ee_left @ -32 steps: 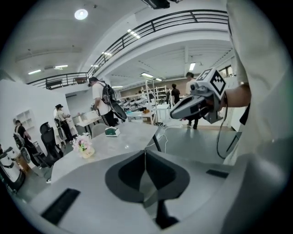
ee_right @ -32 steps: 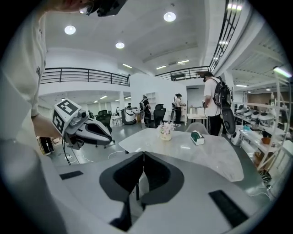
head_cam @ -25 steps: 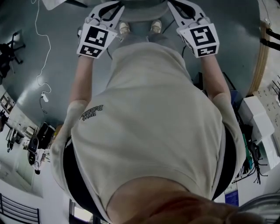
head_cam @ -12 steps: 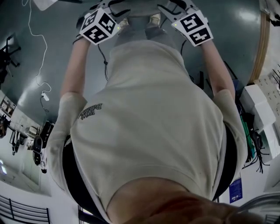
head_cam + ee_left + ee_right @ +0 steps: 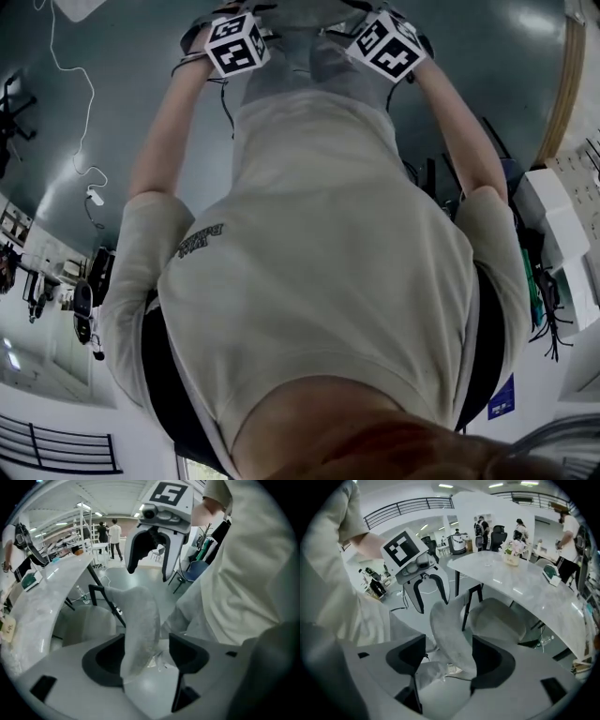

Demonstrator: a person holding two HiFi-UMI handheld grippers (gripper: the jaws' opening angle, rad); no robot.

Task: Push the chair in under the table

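Both grippers have moved up the head view since the earlier frames and now sit at its top edge, closer together, with the person's arms stretched further forward. At the upper left of that view a white cable (image 5: 82,103) trails over the dark floor (image 5: 131,56). The left gripper (image 5: 236,39) shows its marker cube just left of top centre. In the left gripper view its fingers (image 5: 105,660) are spread, not clenched. They stand astride the top edge of the chair (image 5: 140,616) backrest. The pale backrest lies against the left-hand pad, with a narrow gap on the other side. At the left of that frame, the chair's seat (image 5: 86,620) sits below the rim of the white table (image 5: 42,602), and black table legs stand beside it. The right gripper (image 5: 386,47) is at the top, right of centre, in the head view. In the right gripper view its fingers (image 5: 492,660) are likewise released and apart. The same backrest rises between them, resting on the right-hand pad and clear of the left one. The seat (image 5: 497,616) lies at centre right, partly beneath the table edge (image 5: 525,588). White boxes (image 5: 553,211) stand at the right edge of the head view.
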